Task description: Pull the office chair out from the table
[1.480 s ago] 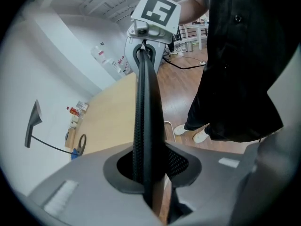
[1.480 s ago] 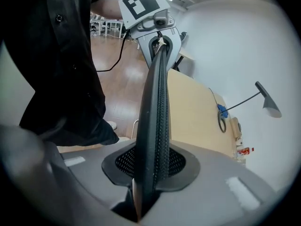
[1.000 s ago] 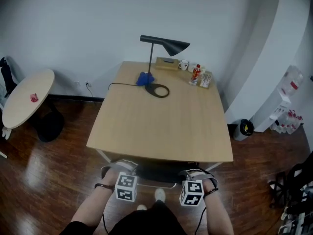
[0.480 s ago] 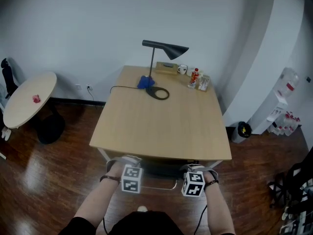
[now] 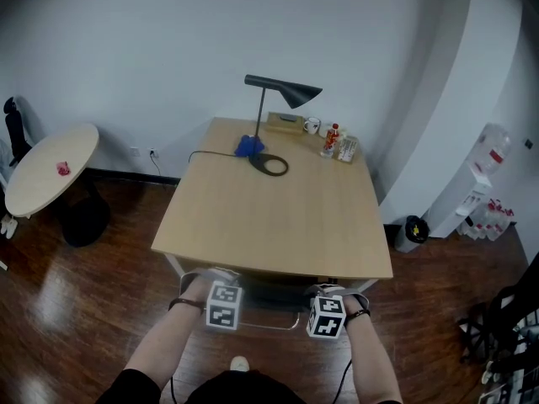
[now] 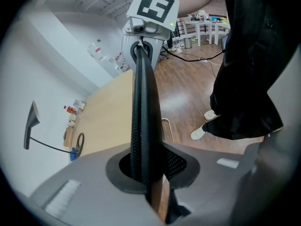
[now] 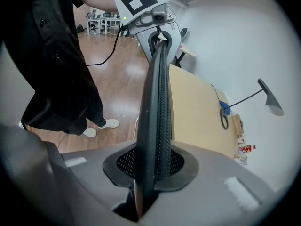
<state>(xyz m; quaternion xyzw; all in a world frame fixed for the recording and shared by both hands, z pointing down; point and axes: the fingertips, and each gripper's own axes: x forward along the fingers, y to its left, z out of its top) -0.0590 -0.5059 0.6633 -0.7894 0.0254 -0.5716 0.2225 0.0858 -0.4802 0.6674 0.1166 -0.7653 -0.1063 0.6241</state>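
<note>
The office chair (image 5: 269, 295) stands tucked under the near edge of the light wooden table (image 5: 278, 217), with only its dark back showing between my hands. My left gripper (image 5: 212, 279) and right gripper (image 5: 331, 294) both sit on the top edge of that back, a shoulder's width apart. In the left gripper view the black mesh chair back (image 6: 143, 102) runs up between the jaws of the left gripper (image 6: 146, 175), which have just been closing and grip it. The right gripper (image 7: 149, 175) likewise has just been closing and clamps the mesh chair back (image 7: 159, 102).
A black desk lamp (image 5: 282, 91), a mug (image 5: 312, 125) and a bottle (image 5: 333, 139) stand at the table's far end. A round side table (image 5: 50, 168) is at the left, a bin (image 5: 411, 231) and shelving at the right. My legs stand on wooden floor behind the chair.
Both grippers stay on the chair back's top edge. The person's feet have stepped back from the chair. The chair still sits under the table edge.
</note>
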